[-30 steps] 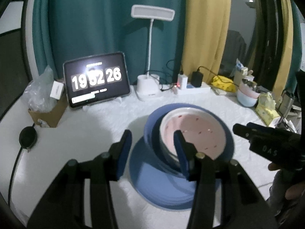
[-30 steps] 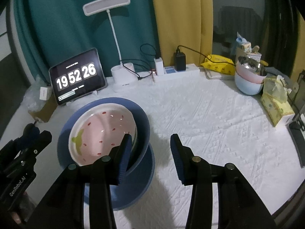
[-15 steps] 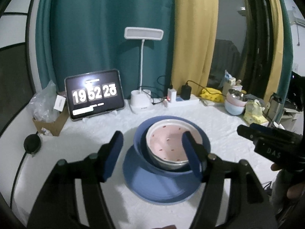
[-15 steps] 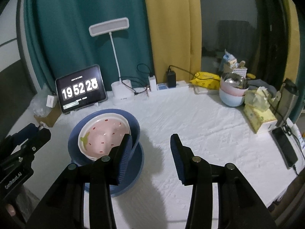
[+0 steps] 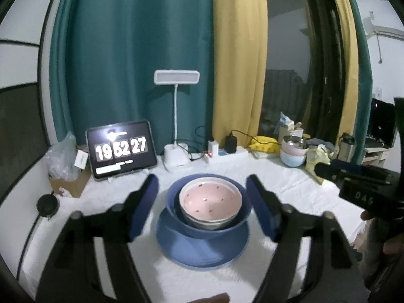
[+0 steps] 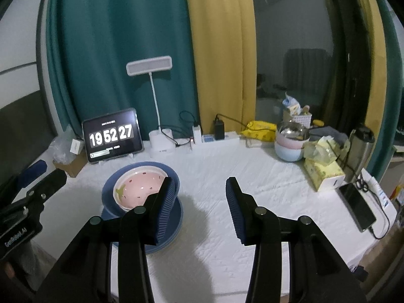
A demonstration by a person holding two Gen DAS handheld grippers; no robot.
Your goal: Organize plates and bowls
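Note:
A pink speckled bowl sits nested in a blue bowl, which stands on a blue plate on the white tablecloth. My left gripper hangs back from and above this stack. Its jaws are opening and nothing is between its pads. In the right wrist view the same pink bowl lies left of centre. My right gripper is open and empty, raised over the cloth to the right of the stack. Each gripper shows at the edge of the other's view: the right gripper and the left gripper.
Along the back stand a tablet clock, a white desk lamp and a power strip. Back right are stacked pastel bowls, a tissue box, a flask and a phone. A cardboard box sits far left.
Both grippers have drawn back and risen away from the bowl stack, which now looks smaller. The left jaws have widened; the right jaws have kept their gap.

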